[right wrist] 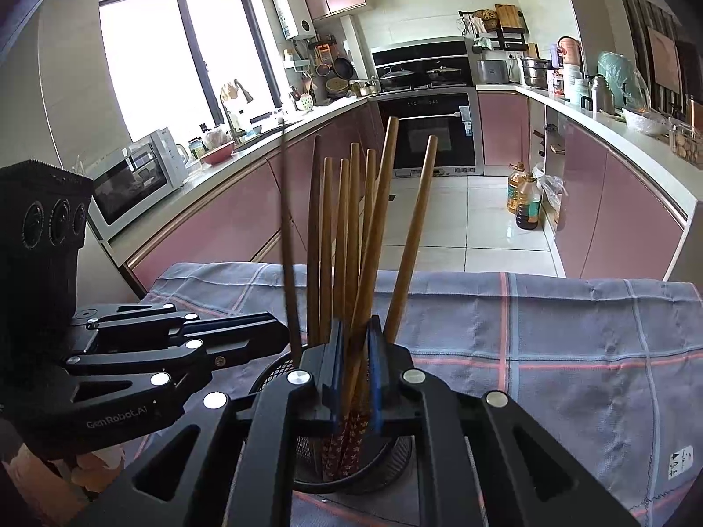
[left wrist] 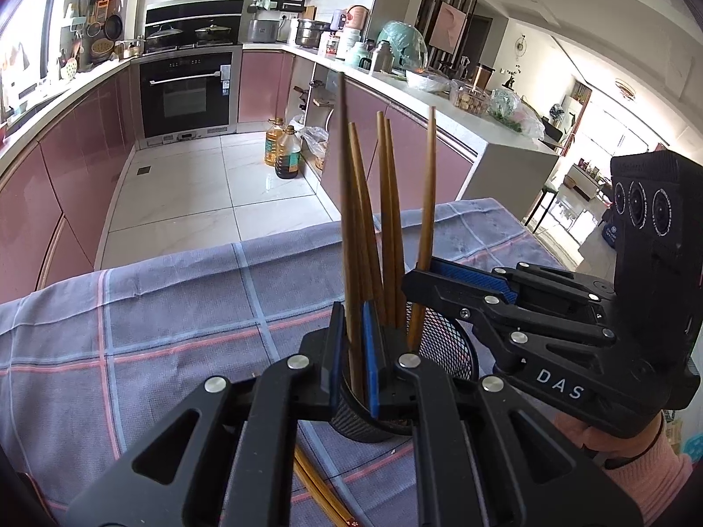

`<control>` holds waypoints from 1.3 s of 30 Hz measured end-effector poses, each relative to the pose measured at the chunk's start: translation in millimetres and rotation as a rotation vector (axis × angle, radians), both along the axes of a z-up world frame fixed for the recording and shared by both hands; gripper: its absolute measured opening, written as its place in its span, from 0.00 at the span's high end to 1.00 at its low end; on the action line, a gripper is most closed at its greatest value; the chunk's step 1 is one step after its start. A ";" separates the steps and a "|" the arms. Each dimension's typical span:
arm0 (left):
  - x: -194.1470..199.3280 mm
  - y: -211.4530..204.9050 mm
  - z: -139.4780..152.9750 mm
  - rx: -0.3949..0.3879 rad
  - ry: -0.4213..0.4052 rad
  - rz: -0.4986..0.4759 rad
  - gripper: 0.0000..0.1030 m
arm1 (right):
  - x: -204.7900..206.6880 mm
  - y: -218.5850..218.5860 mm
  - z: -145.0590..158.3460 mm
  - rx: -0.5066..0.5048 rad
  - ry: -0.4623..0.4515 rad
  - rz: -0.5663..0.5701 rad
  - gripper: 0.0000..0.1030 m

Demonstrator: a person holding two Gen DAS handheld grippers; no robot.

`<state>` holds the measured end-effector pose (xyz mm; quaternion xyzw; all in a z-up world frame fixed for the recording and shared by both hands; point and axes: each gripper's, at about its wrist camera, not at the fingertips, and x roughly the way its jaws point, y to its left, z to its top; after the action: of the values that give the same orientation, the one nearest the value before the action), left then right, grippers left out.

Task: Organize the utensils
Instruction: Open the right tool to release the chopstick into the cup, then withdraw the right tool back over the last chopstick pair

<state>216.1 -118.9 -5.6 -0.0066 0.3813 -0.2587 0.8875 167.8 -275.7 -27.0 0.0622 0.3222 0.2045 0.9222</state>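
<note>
A black mesh holder (left wrist: 452, 351) (right wrist: 281, 371) stands on the checked cloth and holds several brown chopsticks (left wrist: 386, 219) (right wrist: 347, 237) upright. My left gripper (left wrist: 353, 320) (right wrist: 281, 333) is shut on one chopstick (left wrist: 347, 202) (right wrist: 288, 241) above the holder's rim, its lower end inside the holder. From the other side my right gripper (right wrist: 355, 333) (left wrist: 417, 281) reaches over the holder. Its blue pads (right wrist: 373, 373) stand slightly apart, and chopsticks with patterned ends (right wrist: 351, 430) lean loosely between them, resting in the holder.
Two loose chopsticks (left wrist: 320, 492) lie on the blue-grey checked cloth (left wrist: 154, 329) (right wrist: 549, 351) under my left gripper. The table's far edge drops to a tiled kitchen floor with oil bottles (left wrist: 285, 149). Pink cabinets and counters line both sides. A pink-sleeved hand (left wrist: 637, 452) holds the right gripper.
</note>
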 end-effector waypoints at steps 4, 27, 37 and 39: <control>-2.4 5.0 -6.6 -0.023 0.010 0.006 0.92 | -4.2 -1.6 1.0 0.003 -0.006 -0.003 0.82; -88.5 74.7 -18.3 -0.017 -0.115 0.186 0.36 | -91.7 14.5 -2.0 0.007 -0.039 0.192 0.56; -112.1 99.0 -57.5 0.037 -0.048 0.289 0.20 | -93.1 47.3 -69.9 -0.039 0.154 0.230 0.56; -115.0 101.1 -65.1 0.048 -0.035 0.303 0.20 | -93.3 55.6 -76.5 -0.058 0.169 0.235 0.56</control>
<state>101.1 -17.8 -70.7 -0.0382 0.3667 -0.1128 0.9227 74.4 -220.1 -103.5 0.0142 0.4096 0.2959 0.8628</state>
